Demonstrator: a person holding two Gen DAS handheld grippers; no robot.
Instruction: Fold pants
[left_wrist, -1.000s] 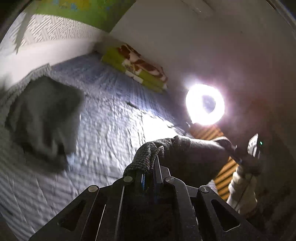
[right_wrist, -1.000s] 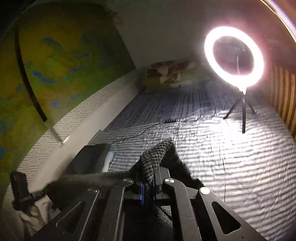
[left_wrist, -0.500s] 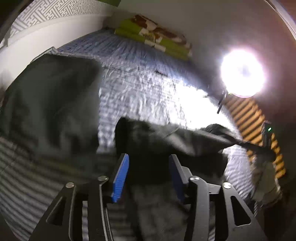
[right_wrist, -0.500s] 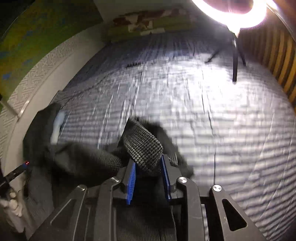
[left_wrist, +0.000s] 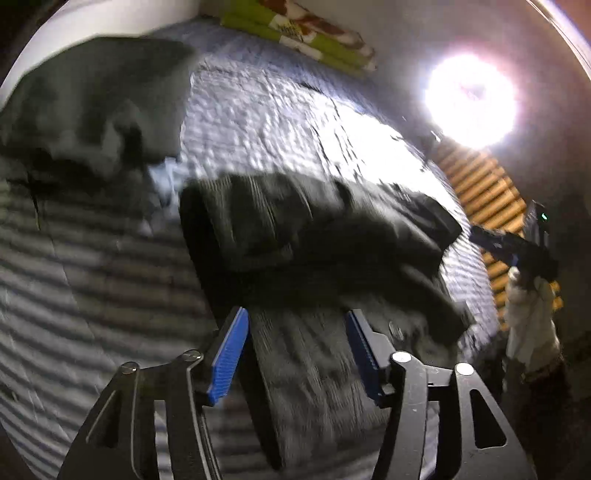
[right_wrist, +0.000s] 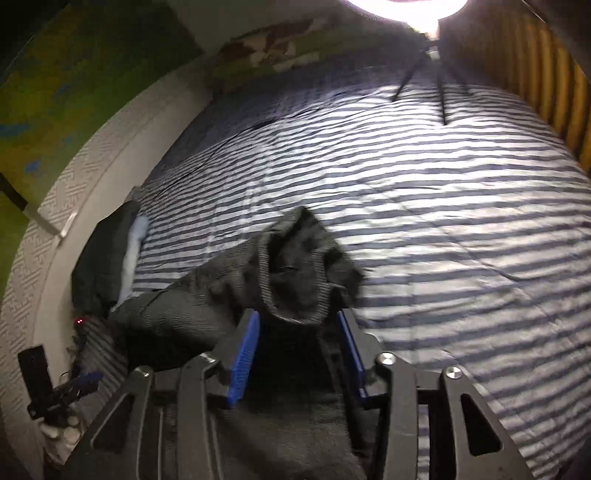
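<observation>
Left wrist view had my left gripper (left_wrist: 295, 347) at the bottom centre, its blue pads (left_wrist: 229, 354) spread wide with nothing pinched between them. The pants (left_wrist: 314, 236) lay under and just past the pads, a dark bunched heap across the middle of the frame on the striped bedspread (left_wrist: 92, 295). A second dark garment (left_wrist: 92, 96) sat in the upper left, apart from the pants. Green and brown folded bedding (left_wrist: 303, 33) lay along the top edge by the wall, and a ring light (left_wrist: 469, 99) glared at the upper right. At the right edge I saw the right gripper (left_wrist: 517, 247), blurred, so I could not read its fingers from there.

Right wrist view showed my right gripper (right_wrist: 299, 350) with its pads (right_wrist: 243, 354) likewise apart, clamping nothing. A ribbed cuff or hem of the pants (right_wrist: 295, 273) curled up between and just beyond them, the rest running toward the lower left. The bedspread (right_wrist: 443, 221) filled the right and centre of the frame. The other garment (right_wrist: 103, 258) lay at the left by the white wall panel (right_wrist: 74, 184).
</observation>
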